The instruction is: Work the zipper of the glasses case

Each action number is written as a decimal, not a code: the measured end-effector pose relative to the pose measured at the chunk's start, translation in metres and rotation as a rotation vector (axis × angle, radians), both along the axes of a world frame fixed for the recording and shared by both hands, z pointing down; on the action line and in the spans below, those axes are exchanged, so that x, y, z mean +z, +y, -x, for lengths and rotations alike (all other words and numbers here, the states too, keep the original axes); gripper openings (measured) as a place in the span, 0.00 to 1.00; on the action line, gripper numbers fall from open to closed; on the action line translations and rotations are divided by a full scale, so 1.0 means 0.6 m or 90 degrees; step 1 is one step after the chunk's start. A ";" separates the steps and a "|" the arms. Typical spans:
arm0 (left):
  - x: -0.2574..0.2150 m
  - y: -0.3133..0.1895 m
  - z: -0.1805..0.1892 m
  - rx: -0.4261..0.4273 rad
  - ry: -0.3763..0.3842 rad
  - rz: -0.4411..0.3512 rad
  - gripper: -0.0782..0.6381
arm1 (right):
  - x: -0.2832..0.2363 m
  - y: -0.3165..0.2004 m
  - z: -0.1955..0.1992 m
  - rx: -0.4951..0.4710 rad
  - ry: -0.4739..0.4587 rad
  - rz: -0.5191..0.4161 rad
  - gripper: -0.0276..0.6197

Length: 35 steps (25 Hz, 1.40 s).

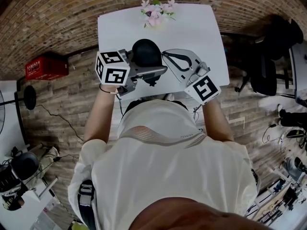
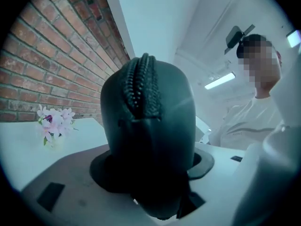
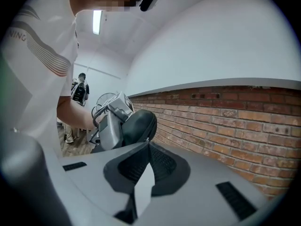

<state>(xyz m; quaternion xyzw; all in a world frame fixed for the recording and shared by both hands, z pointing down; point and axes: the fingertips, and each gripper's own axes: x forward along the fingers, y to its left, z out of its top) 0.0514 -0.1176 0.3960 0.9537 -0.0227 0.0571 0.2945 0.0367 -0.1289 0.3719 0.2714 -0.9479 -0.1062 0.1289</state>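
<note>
A small black egg-shaped glasses case [image 2: 150, 126] is up in the air over a white table [image 1: 201, 28]. The left gripper [image 2: 153, 171] grabs it. Its two jaws stand wide apart, one on each side of the case, and they squeeze its bottom end. The case stands up from the jaws. A black zipper [image 2: 141, 86] runs over the top of the case and down the middle of the side that faces the left gripper's camera. Its teeth look closed there.

The right gripper [image 3: 148, 147] is just beside the case, on the person's right. Its jaws are pressed together and nothing is between them. Their tips point at the case and are near it. I cannot tell if they touch it.

Some pink flowers [image 1: 156, 11] sit at the far edge of the table. A red brick wall [image 2: 47, 65] is behind them.
</note>
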 end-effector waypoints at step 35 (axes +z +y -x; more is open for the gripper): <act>0.235 0.075 0.059 0.300 -0.534 -0.165 0.49 | 0.100 0.032 0.016 -0.083 0.217 -0.035 0.12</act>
